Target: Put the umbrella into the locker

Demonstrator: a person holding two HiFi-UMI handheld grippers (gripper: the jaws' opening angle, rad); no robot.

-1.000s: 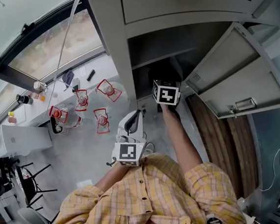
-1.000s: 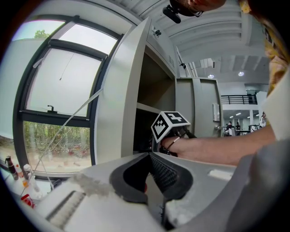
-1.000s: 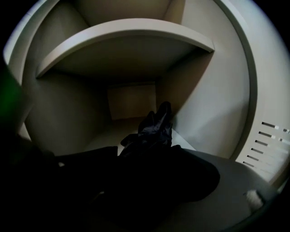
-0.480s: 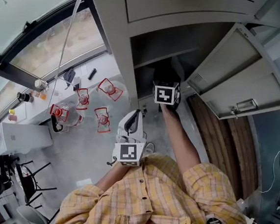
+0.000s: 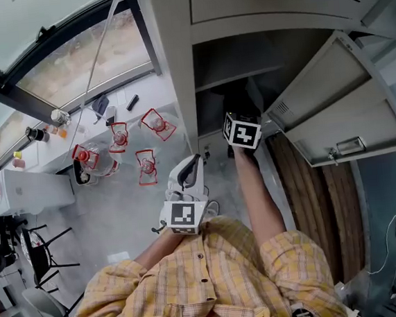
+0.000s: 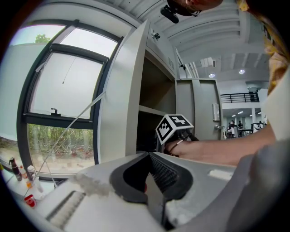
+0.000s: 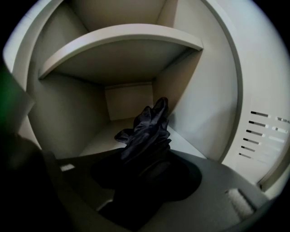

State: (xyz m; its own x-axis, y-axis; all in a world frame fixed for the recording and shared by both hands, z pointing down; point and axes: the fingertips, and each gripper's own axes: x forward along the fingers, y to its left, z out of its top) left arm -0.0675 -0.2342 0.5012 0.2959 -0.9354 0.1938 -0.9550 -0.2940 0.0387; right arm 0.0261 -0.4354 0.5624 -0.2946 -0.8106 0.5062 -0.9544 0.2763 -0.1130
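- Glass of the window [image 5: 25, 31] stands far left.
- Left gripper [image 5: 192, 160] hangs level by the locker [image 5: 172, 66] side wall, jaws pressed together with nothing between them.
- Right gripper [image 7: 145, 174] reaches into the open compartment, jaws closing on the black umbrella [image 7: 147, 131], which is bunched inside under the shelf [image 7: 122, 38].

Umbrella [image 7: 147, 131]: black, slight sheen, no pattern. Locker [image 5: 175, 66]: pale grey in & out. Left gripper [image 6: 149, 154]: off-white shell, blk ribbed pads; marker cube [image 5: 185, 217] w/ blk squares on white. Shirt [image 5: 209, 278]: yellow plaid, white & grey lines. Floor [image 5: 321, 205]: dark brown wood grain. Window frame [image 5: 4, 96]: blk.
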